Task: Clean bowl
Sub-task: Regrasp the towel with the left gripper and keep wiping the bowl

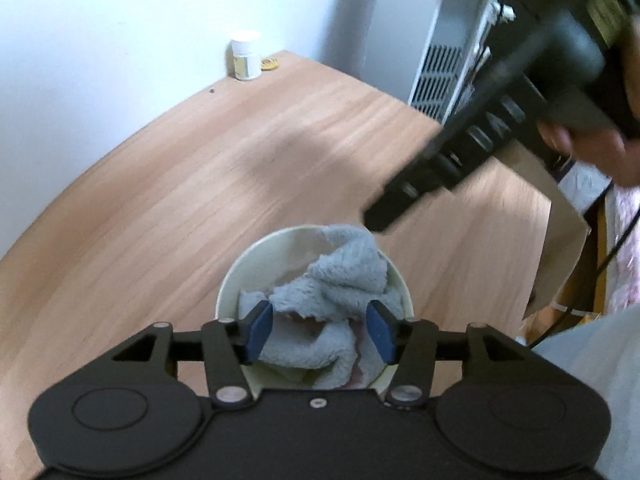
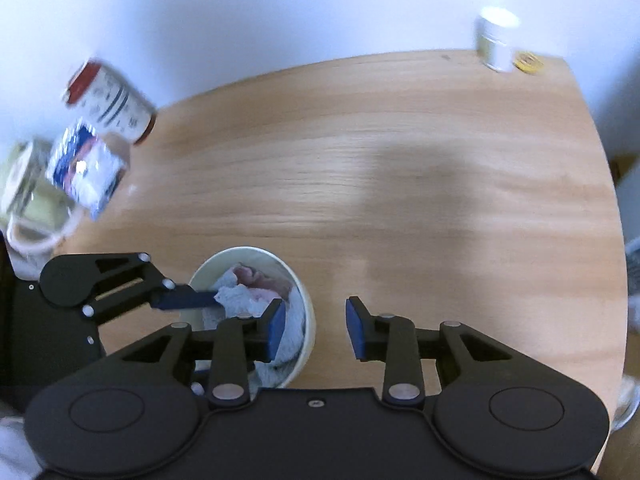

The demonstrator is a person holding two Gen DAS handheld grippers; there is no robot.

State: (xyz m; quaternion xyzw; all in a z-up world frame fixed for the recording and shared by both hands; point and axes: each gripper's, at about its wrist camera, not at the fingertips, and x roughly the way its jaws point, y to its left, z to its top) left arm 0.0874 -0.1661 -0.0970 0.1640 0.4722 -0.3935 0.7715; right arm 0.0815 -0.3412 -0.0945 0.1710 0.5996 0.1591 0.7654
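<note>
One pale bowl (image 1: pixel 236 276) sits on the wooden bench (image 1: pixel 248 152) at its near edge, stuffed with a crumpled grey cloth (image 1: pixel 344 276) that shows some pink in its folds. The left gripper (image 1: pixel 320 330) reaches into the bowl with its blue pads against the cloth on either side, and it looks clamped on the fabric. In the right wrist view the right gripper (image 2: pixel 316 328) hangs over the bowl's right rim, fingers spread wide with nothing between them; its left pad is above the cloth, its right pad above bare wood.

Far beyond the bowl, at the bench's back corner against the white wall (image 1: pixel 120 40), stand a small white-capped jar (image 1: pixel 245 56) and, just beside it, a little yellow disc (image 1: pixel 270 65). Left of the bowl, at the bench's left edge, a red-ended can (image 2: pixel 110 100), a blue and white packet (image 2: pixel 86 166) and a pale tub (image 2: pixel 30 200) cluster together, blurred. Right of the bowl, past the bench edge, is a white grilled panel (image 1: pixel 440 76).
</note>
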